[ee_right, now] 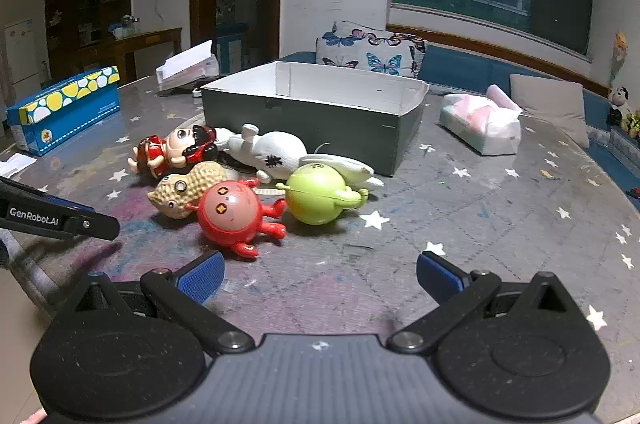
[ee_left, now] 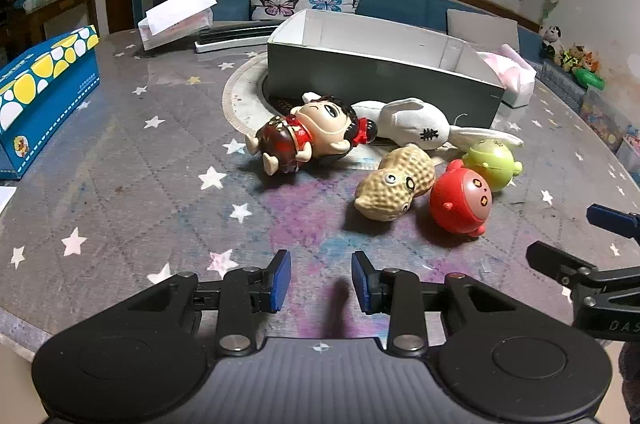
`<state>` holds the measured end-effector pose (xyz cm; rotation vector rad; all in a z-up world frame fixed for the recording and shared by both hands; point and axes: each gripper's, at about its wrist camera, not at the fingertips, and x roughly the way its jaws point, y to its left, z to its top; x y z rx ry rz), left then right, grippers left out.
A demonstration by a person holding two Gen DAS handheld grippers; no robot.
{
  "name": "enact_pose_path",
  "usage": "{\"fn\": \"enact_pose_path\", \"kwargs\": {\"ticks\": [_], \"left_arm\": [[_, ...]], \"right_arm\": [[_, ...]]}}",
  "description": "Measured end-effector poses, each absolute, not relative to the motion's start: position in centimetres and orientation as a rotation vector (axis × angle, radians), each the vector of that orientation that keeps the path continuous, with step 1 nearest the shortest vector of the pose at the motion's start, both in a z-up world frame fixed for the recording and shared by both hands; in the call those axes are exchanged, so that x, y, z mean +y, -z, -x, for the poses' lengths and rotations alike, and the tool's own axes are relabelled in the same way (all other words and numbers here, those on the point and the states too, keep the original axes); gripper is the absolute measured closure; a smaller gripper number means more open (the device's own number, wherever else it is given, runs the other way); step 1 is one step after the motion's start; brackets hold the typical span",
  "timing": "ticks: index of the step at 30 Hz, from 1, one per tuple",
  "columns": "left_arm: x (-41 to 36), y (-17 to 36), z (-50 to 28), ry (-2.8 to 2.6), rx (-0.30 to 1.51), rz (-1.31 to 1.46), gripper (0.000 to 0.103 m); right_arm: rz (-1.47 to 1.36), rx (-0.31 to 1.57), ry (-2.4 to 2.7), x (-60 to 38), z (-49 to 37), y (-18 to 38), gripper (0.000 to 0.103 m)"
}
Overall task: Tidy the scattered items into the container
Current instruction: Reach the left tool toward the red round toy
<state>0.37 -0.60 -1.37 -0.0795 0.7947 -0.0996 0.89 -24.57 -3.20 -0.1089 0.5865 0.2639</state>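
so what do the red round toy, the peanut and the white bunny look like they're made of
Red round toy: probably hard plastic, smooth and glossy with highlights.
Peanut: likely moulded plastic or vinyl, matte with a dimpled shell.
White bunny: seemingly stuffed fabric, with visible weave and black stitching.

Glossy plastic red toy (ee_right: 234, 210) right ahead of the right claw; white rabbit (ee_right: 276, 150) further off looks matt cloth.

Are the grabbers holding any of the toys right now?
No. The left gripper and right gripper are both empty, fingers apart over bare table; the toys lie untouched.
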Motion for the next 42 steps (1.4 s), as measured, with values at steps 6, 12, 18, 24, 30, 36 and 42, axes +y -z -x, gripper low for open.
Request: {"fn": "enact_pose_path", "kwargs": {"ticks": [6,12,18,24,30,36,42], "left_arm": [[-0.8,1.5,-0.8,0.117,0.804,0.071,0.068],[-1.1,1.7,-1.3,0.136,0.812,0.063,0.068],[-1.2,1.5,-1.9,0.157,0.813,0.049,0.068],[-1.3,1.1,-2.4,0.182,0.812,0.041,0.068],[-1.7,0.4,-2.8,0.213,0.798,0.018,0.068],[-2.3,-0.5,-3.2,0.260,0.786,0.005,0.068],[-3.4,-1.5,-3.5,0.341,0.782,-0.020,0.068]], "right_arm": [[0.107,0.600,-0.274,-24.3,-1.3,3.5,0.000],[0.112,0.613,-0.298,-23.8,-1.7,3.8,0.000],[0.128,0.627,-0.333,-22.9,-2.2,4.1,0.001],[0.134,0.637,-0.364,-22.2,-2.7,4.3,0.005],[0.139,0.641,-0.395,-21.4,-3.4,4.2,0.011],[0.141,0.639,-0.420,-20.9,-4.1,4.0,0.018],[0.139,0.631,-0.449,-20.5,-4.6,3.8,0.026]]}}
